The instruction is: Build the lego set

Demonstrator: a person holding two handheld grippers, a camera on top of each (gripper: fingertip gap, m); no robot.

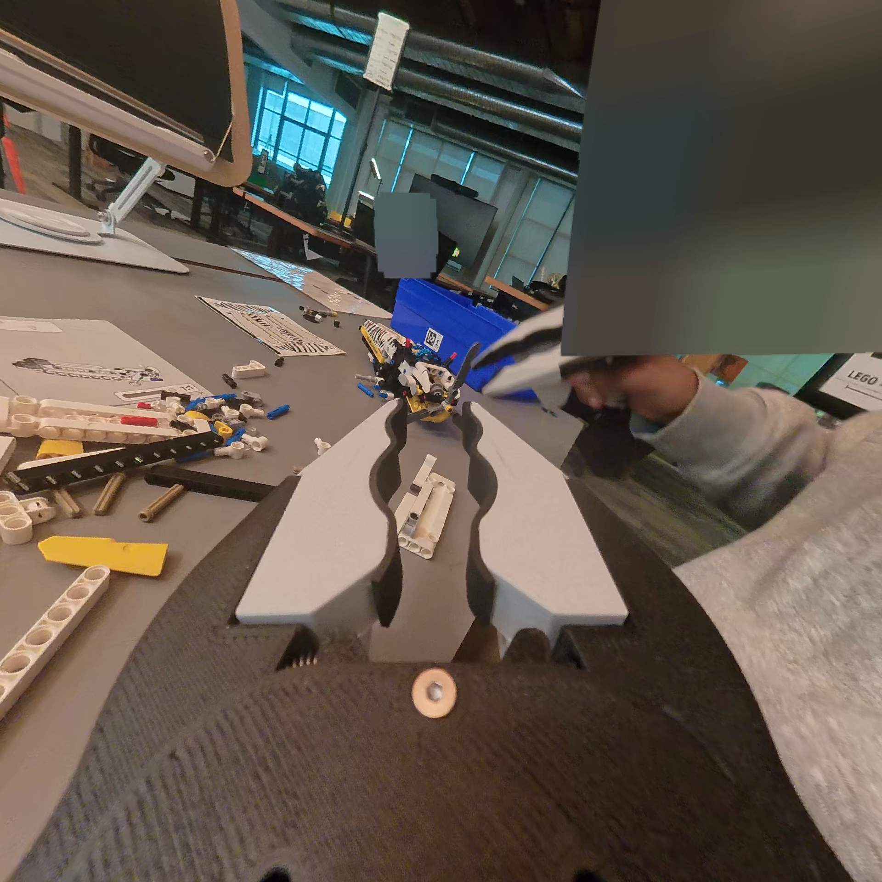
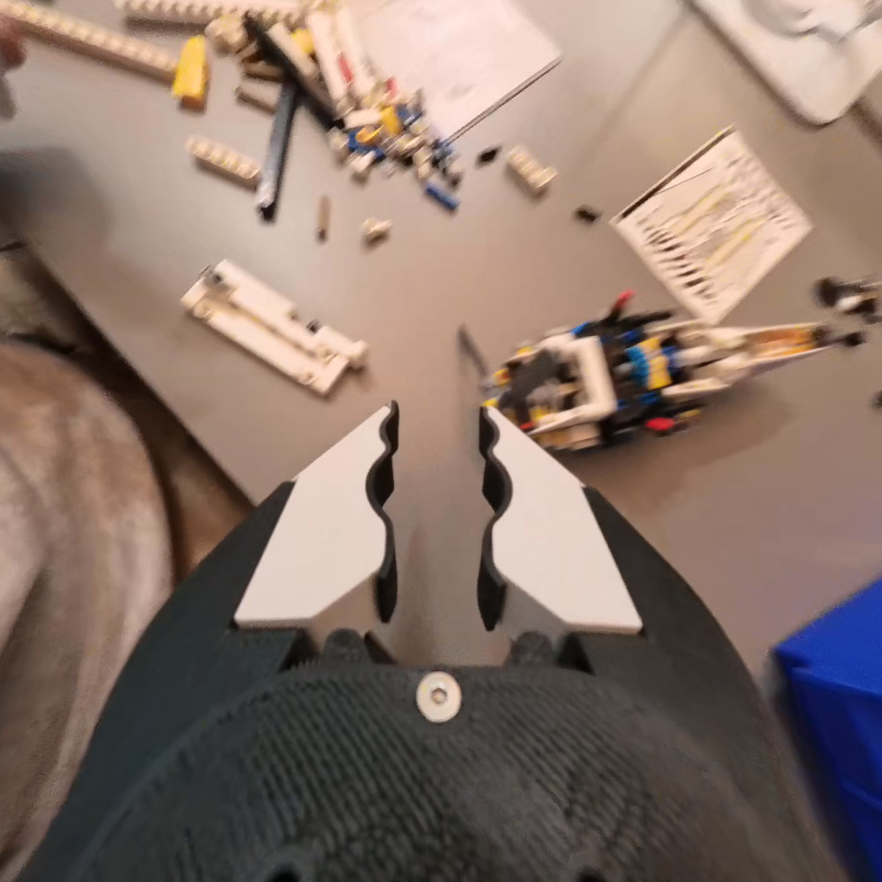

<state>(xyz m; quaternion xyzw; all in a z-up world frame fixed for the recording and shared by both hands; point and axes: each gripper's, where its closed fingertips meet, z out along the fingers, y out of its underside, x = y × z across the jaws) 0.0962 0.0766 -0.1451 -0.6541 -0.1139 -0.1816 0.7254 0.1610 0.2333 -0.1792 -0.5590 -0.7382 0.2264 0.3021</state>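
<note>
We note the grey table carrying all parts. Far right on it lies the half-built model, just beside the blue bin. A loose parts pile sits at left. Near us, the white beam assembly lies flat on the table, between the left gripper fingers; whether they touch it we cannot tell. The right gripper hangs above the table, jaws apart, holding 0 parts.

On the table, loose pieces lay left of a subassembly, the model behind it.
</note>
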